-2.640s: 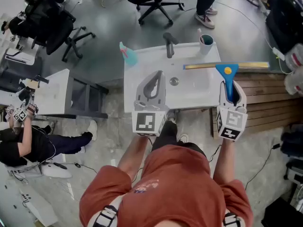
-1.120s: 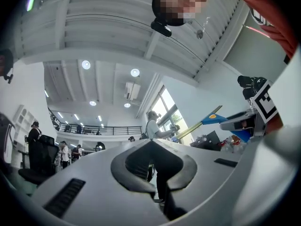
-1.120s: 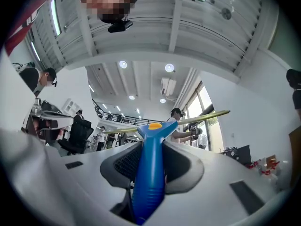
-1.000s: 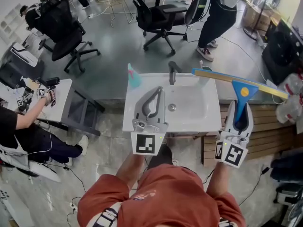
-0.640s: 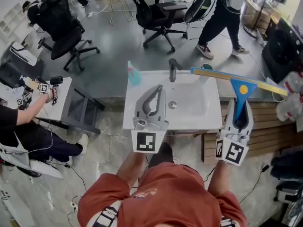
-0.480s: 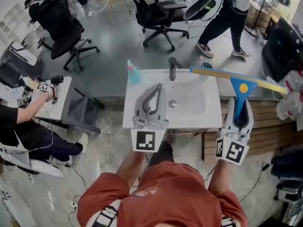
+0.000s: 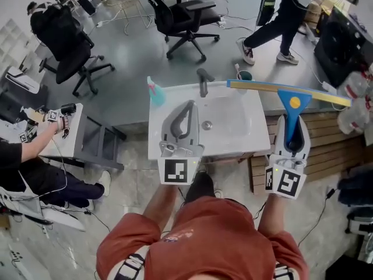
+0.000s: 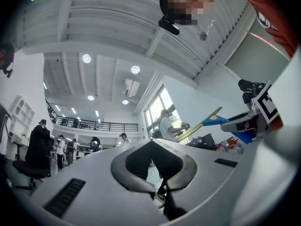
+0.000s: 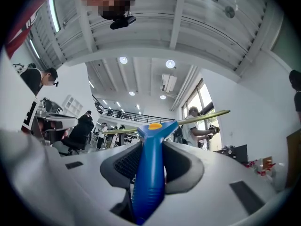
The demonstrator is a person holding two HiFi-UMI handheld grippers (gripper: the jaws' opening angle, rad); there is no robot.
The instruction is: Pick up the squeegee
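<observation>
The squeegee (image 7: 289, 116) has a blue handle and a long yellow blade. It is held in the air over the right edge of the white sink (image 7: 233, 142). My right gripper (image 7: 290, 126) is shut on the blue handle, and the blade runs crosswise beyond the fingertips. In the right gripper view the handle (image 9: 149, 173) stands upright between the jaws of the right gripper (image 9: 151, 147). My left gripper (image 7: 189, 106) hovers over the sink's left half, shut with nothing in it. The left gripper (image 8: 159, 192) shows its tips together, with the squeegee (image 8: 209, 121) off to the right.
A dark faucet (image 7: 203, 80) stands at the sink's back edge, a teal spray bottle (image 7: 155, 93) at its back left corner and a cup (image 7: 245, 74) at the back right. Office chairs (image 7: 186, 13) and people (image 7: 280, 10) occupy the floor behind. Wooden slats (image 7: 326, 139) lie to the right.
Since the earliest frame the right gripper has lifted the squeegee off the sink's right side. Over the last second both grippers kept still; a person behind walked on.
</observation>
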